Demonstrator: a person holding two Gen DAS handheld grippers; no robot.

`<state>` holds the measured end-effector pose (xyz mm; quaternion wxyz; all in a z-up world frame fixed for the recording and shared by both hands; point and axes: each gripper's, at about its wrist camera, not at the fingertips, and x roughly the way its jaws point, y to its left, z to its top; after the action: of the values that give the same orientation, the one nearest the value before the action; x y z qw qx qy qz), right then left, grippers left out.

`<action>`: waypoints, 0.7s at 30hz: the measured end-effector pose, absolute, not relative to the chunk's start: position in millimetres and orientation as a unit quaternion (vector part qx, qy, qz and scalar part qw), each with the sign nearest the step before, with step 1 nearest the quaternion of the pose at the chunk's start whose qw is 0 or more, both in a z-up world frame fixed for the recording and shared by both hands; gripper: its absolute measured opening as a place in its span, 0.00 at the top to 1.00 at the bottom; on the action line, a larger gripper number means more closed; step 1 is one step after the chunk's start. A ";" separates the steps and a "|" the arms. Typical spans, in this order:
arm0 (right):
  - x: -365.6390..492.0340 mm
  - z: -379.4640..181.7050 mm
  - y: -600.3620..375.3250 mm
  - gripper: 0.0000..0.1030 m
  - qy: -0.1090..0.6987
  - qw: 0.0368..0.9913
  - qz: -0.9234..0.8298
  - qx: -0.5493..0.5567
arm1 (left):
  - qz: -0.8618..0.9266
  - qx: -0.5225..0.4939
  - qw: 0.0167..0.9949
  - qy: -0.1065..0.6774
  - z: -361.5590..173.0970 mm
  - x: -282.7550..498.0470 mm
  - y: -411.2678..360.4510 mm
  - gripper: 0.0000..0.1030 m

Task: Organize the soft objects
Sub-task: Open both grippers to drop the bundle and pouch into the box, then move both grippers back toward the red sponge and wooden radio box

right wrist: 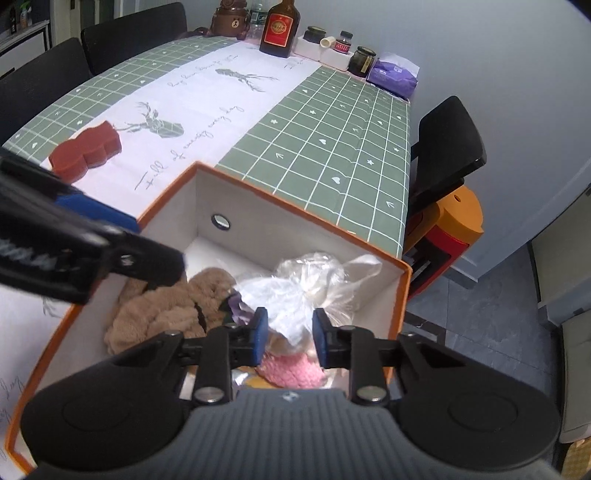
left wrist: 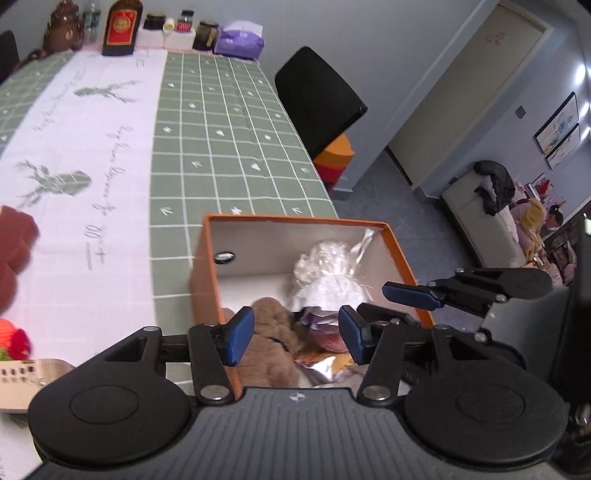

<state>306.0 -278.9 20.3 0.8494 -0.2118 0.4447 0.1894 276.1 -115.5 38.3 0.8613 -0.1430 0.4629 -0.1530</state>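
An orange box [right wrist: 402, 291] with pale inner walls sits at the near edge of the counter [right wrist: 325, 140], which carries a green grid cloth with a white printed runner. Inside the box lies a tan plush toy [right wrist: 166, 310], fuzzy and slumped against the left wall. Beside it, to the right, rests a crinkled clear plastic bag [right wrist: 306, 284] holding something white, and just under that a pink knitted piece [right wrist: 291, 369] shows near the box's near wall. A bit of purple and silvery foil peeks between them.

The right gripper [right wrist: 289, 336] hangs over the box with its blue pads spread on either side of the plastic bag; whether they touch it is unclear. The left gripper [left wrist: 295, 339] is also spread wide above the box, over the plush toy [left wrist: 273, 343], gripping nothing.

A dark red sponge-like block [right wrist: 86, 153] lies on the white runner, well apart from the box. At the far end stand a bottle with a red label [right wrist: 279, 29], jars and a purple pack [right wrist: 393, 75].
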 end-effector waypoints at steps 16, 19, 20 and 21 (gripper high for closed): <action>316.3 7.5 -263.6 0.86 0.465 0.850 0.176 -0.176 | -0.120 -0.099 0.892 0.424 55.5 239.3 -69.1 0.41; 301.4 24.4 -261.1 0.79 0.442 0.863 0.175 -0.173 | -0.110 -0.090 0.904 0.402 62.7 222.8 -56.8 0.41; 294.8 31.2 -259.3 0.79 0.432 0.867 0.176 -0.172 | -0.109 -0.086 0.908 0.396 65.2 217.2 -52.4 0.41; 288.5 36.6 -257.0 0.79 0.424 0.871 0.179 -0.170 | -0.108 -0.084 0.911 0.388 68.1 210.9 -48.0 0.41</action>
<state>288.5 -257.0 36.6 0.8711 -0.1701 0.4245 0.1790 210.9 -48.0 68.1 0.9113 -0.0841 0.3883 -0.1084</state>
